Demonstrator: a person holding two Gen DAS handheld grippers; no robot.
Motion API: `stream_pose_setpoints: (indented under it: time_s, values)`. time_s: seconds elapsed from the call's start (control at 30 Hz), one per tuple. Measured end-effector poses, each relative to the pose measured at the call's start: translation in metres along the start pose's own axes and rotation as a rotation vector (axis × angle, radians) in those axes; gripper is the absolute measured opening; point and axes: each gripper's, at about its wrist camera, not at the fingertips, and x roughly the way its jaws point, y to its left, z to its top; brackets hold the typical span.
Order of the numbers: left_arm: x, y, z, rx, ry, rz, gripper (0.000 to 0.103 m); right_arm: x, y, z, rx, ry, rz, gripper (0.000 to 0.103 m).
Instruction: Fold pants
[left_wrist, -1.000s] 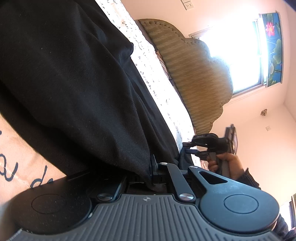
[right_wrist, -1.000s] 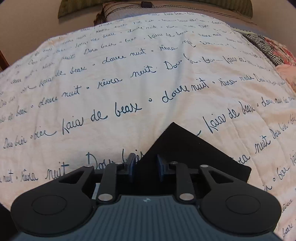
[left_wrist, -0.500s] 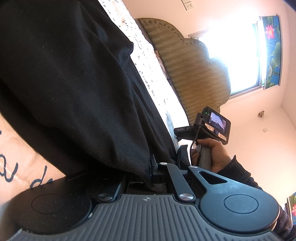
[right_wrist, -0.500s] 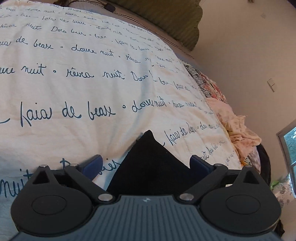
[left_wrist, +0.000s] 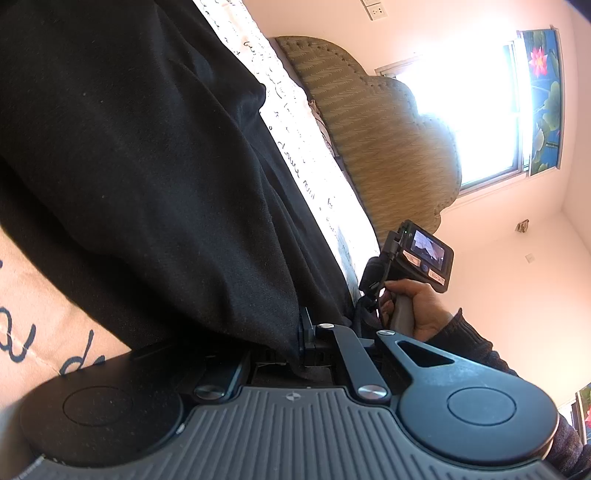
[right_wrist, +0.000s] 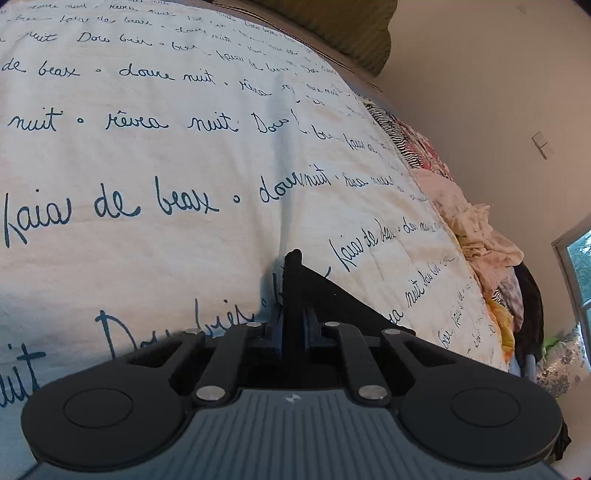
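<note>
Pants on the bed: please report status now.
Left gripper shut on pants. Right gripper shut on pants corner. Bedspread underneath, nothing blocking.

A home bedroom: a quilted bedspread (right_wrist: 184, 155) with script lettering, padded headboard (left_wrist: 388, 122), window (left_wrist: 476, 110).

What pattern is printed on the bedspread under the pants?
Dark cursive writing on a cream bedspread, clearest in the right wrist view.
</note>
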Motion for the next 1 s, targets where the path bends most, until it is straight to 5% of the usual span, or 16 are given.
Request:
stream_pose_setpoints:
  time_s: [0.13,0.27,0.47,0.67,0.87,1.0]
  values:
    - [0.0,0.0,0.0,0.0,-0.001,0.001,0.016,-0.002,-0.012,0.0,0.076,0.003,0.038,0.005]
    - [0.0,-0.001,0.0,0.002,-0.001,0.003,0.016,-0.007,-0.053,0.002,0.207,0.005,0.193,0.003]
    - [0.0,-0.001,0.0,0.002,-0.001,0.002,0.016,-0.015,-0.173,-0.019,0.453,-0.064,0.484,0.003]
    - [0.0,-0.001,0.0,0.0,-0.001,-0.012,0.019,-0.005,-0.291,-0.1,0.705,-0.116,0.735,0.003]
    - [0.0,0.0,0.001,0.001,-0.001,-0.011,0.018,0.081,-0.3,-0.194,0.859,0.132,0.814,0.003]
    - [0.0,0.001,0.001,0.005,0.0,-0.009,0.018,0.095,-0.305,-0.2,0.942,0.15,0.897,0.003]
